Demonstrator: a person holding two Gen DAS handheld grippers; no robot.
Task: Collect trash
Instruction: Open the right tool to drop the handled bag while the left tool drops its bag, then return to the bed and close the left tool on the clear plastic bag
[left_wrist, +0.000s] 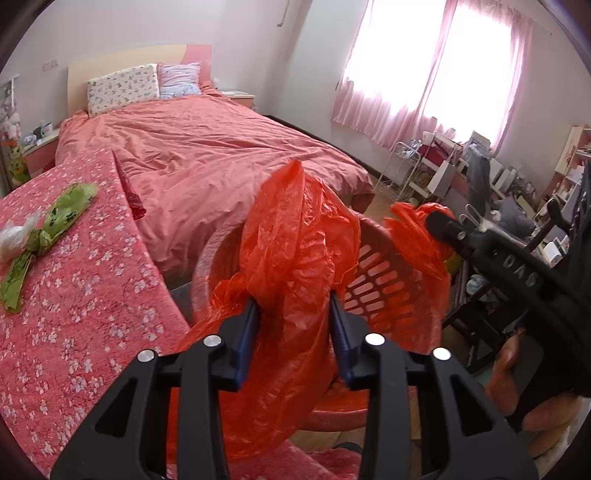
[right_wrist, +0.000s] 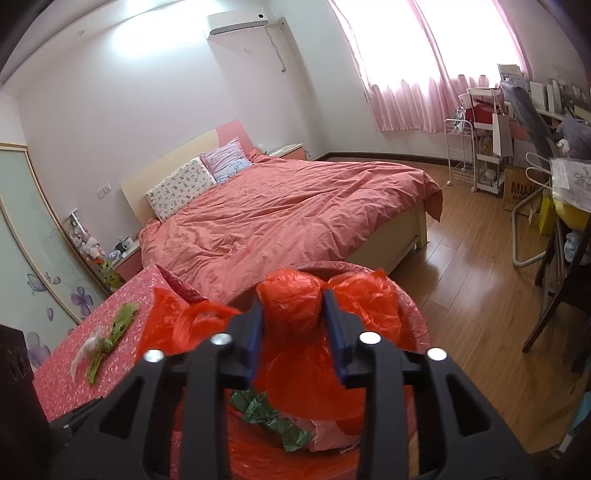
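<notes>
We've got the left claw (left_wrist: 293, 301) angled downward with a bunched fold of the red bag (left_wrist: 295, 251) standing between its blue pads (left_wrist: 251, 325); the plastic fills the gap, though we can't say the pads are squeezing it. The bag's rim rises up and away from us, draped over the pink slotted bin (left_wrist: 373, 280) beside the bed (left_wrist: 221, 155).

Over on the right claw (right_wrist: 293, 308), tipped down toward the bin's mouth, a balled knot of the same bag sits between the fingers, filling the gap, firm pinch unclear. Inside the lined bin we see green wrapper (right_wrist: 273, 417) scraps lying at the bottom.

To the left, on the flowered counter (left_wrist: 74, 314), a green wrapper (left_wrist: 55, 221) lies stretched diagonally, tied with a white scrap (left_wrist: 14, 236).
</notes>
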